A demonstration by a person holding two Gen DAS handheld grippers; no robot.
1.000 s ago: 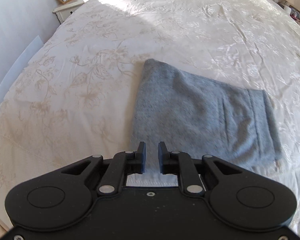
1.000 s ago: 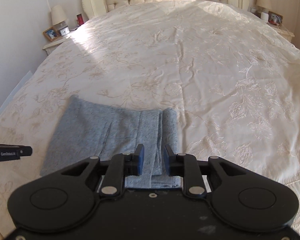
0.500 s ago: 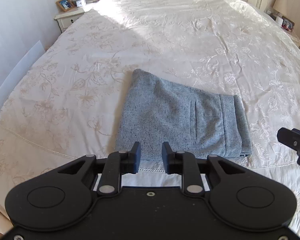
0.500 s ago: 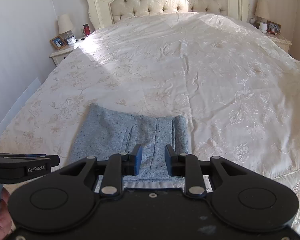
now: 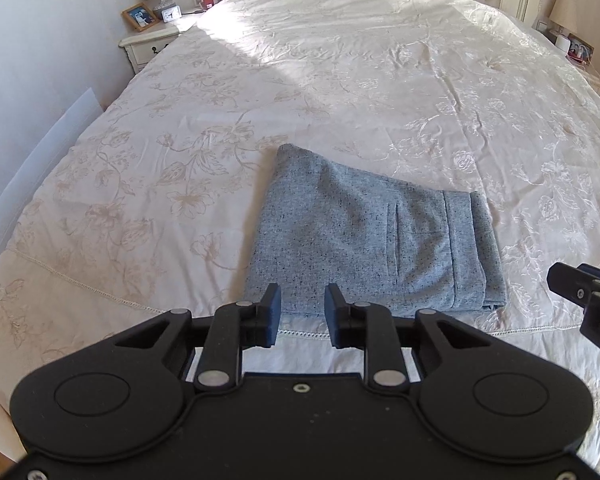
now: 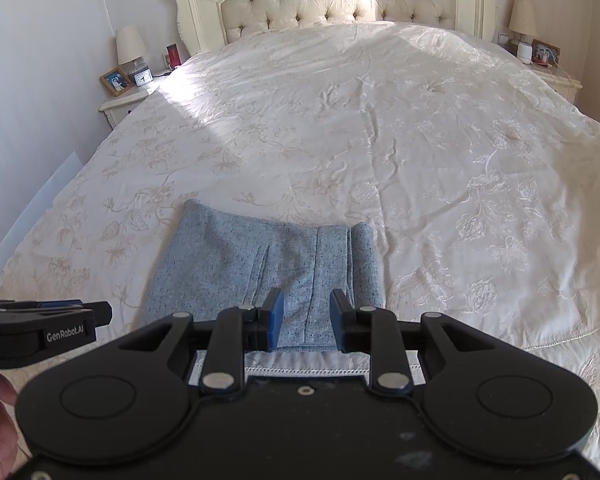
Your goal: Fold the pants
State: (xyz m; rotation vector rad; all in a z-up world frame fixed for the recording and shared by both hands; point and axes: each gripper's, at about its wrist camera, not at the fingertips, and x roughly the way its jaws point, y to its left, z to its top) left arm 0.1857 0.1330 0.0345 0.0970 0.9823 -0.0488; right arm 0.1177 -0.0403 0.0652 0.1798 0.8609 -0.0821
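Left wrist view: left claw (image 5: pixel 300 314) hangs parted and empty above the near edge of the folded pants (image 5: pixel 363 236), which lie on the bed (image 5: pixel 339 80), long axis across, fold stack rightward. Right claw (image 6: pixel 305 320), also parted and empty, sits nearer that stacked end; under-layers are hidden.
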